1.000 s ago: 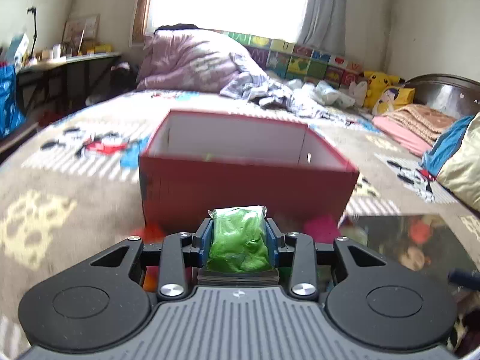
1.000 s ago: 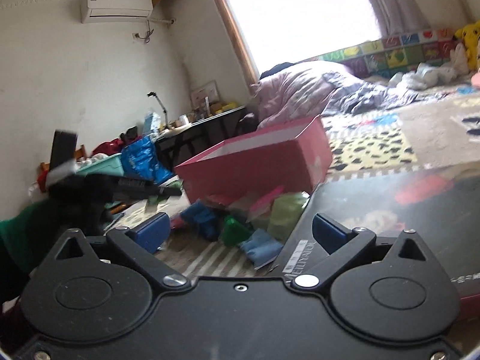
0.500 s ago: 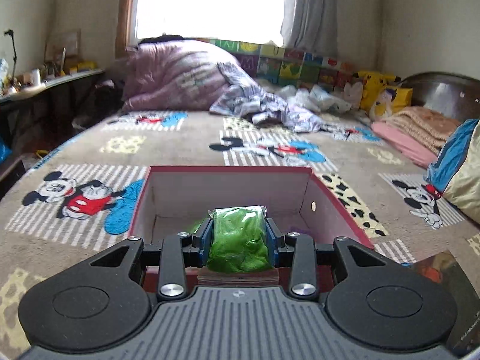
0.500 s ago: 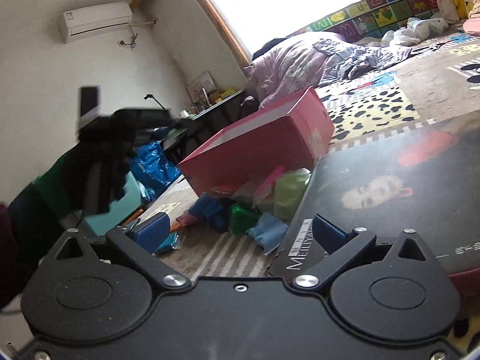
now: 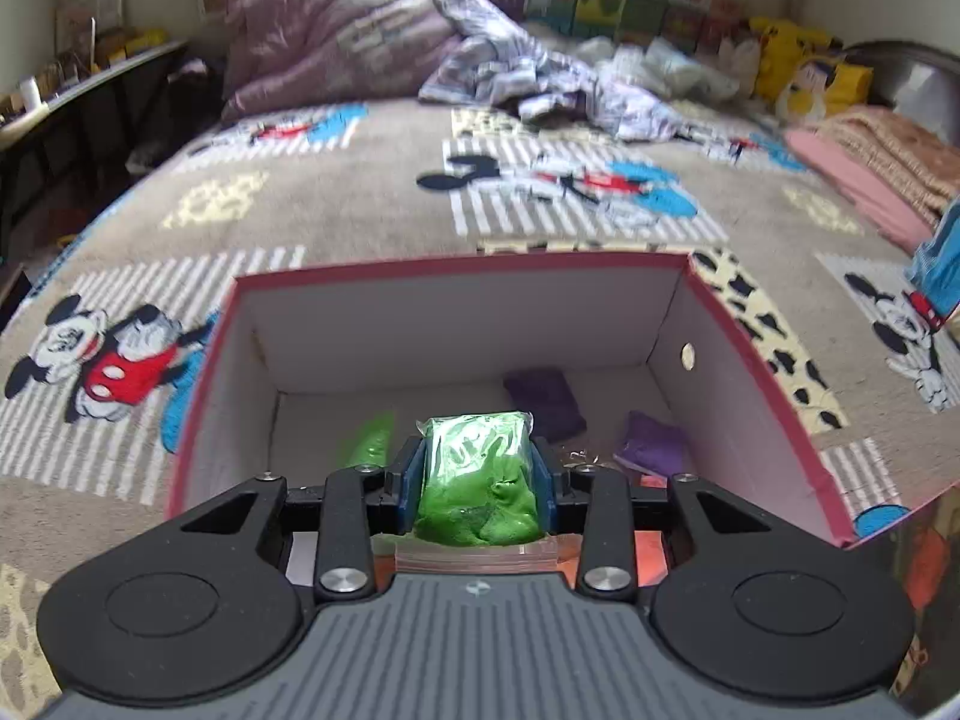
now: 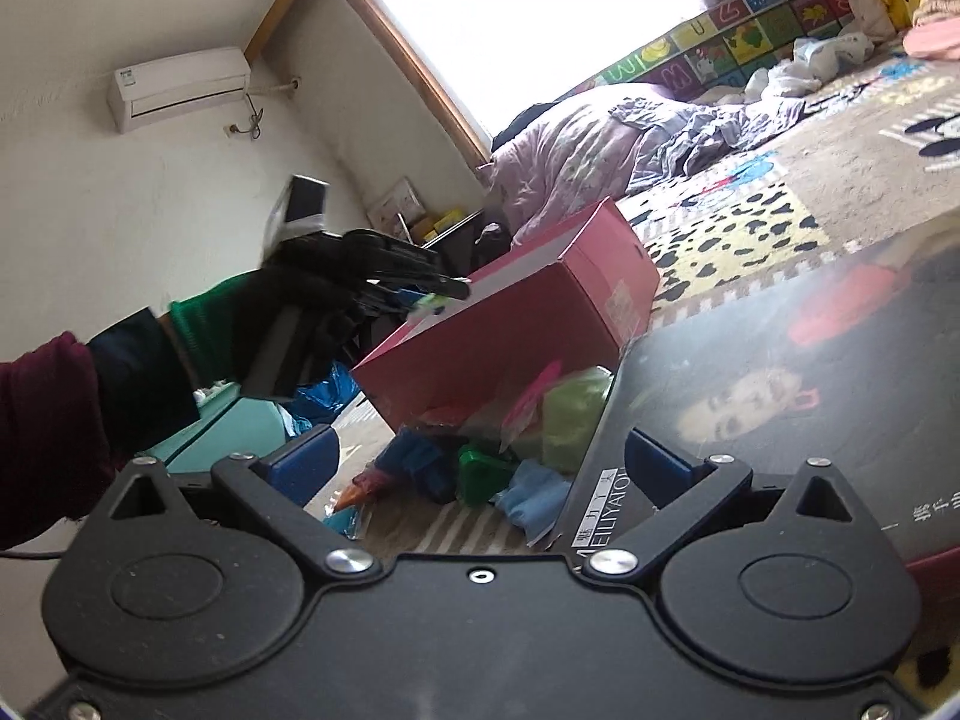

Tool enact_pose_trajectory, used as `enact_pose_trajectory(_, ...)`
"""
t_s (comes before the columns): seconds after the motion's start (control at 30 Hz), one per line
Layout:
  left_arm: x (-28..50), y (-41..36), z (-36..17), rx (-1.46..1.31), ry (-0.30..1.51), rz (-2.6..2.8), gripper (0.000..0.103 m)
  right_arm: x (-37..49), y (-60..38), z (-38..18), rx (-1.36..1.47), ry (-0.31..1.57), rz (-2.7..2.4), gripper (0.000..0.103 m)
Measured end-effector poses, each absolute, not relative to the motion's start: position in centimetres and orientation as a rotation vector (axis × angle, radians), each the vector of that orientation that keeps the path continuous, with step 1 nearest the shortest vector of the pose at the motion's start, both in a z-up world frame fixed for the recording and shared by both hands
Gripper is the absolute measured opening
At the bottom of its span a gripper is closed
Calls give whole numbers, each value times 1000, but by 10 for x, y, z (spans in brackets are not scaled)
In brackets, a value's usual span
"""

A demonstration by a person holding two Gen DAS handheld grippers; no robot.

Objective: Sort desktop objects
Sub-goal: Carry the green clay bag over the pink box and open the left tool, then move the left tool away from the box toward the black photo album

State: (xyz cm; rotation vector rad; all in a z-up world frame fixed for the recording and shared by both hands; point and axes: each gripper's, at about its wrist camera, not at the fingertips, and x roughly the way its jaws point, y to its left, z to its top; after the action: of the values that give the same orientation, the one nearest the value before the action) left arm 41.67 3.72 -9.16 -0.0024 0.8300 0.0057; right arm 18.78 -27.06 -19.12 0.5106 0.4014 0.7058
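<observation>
Since a moment ago our left gripper [image 5: 478,474] has advanced over the red box [image 5: 774,372], jaws clamped on the green bag [image 5: 477,480] above its floor; two purple bags [image 5: 543,399] lie inside; our right gripper [image 6: 477,465] hangs wide open, holding nothing, near the loose pile [image 6: 480,468].

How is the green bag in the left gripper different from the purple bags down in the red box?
The green bag is bright green and clamped between the left gripper fingers, held above the red box; the purple bags are dark purple and lie loose on the box floor. The green bag stands upright in the grip, while the purple ones lie flat. All look like small soft pouches.
</observation>
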Motion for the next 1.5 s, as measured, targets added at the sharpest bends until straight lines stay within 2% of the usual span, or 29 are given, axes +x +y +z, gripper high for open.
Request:
enact_pose_trajectory(0.3,462,27,-114,32,972,53,35,189,-264,-192,478,396,753,102)
enact_pose_trajectory(0.43,469,25,-117,39,966,64,35,188,-261,-192,449,383,767,102)
enact_pose_trajectory(0.53,469,24,-116,46,932,93,46,189,-259,-192,432,389,765,102)
enact_pose_trajectory(0.63,463,24,-111,18,908,82,46,189,-257,-192,418,392,765,102)
enact_pose_trajectory(1.27,335,19,-64,-137,654,-8,47,182,-270,-189,410,320,605,102)
enact_pose_trajectory(1.37,306,18,-61,-180,611,-57,55,181,-273,-189,393,312,579,102)
enact_pose_trajectory(1.5,270,7,-67,-204,568,-131,60,179,-281,-189,378,305,534,102)
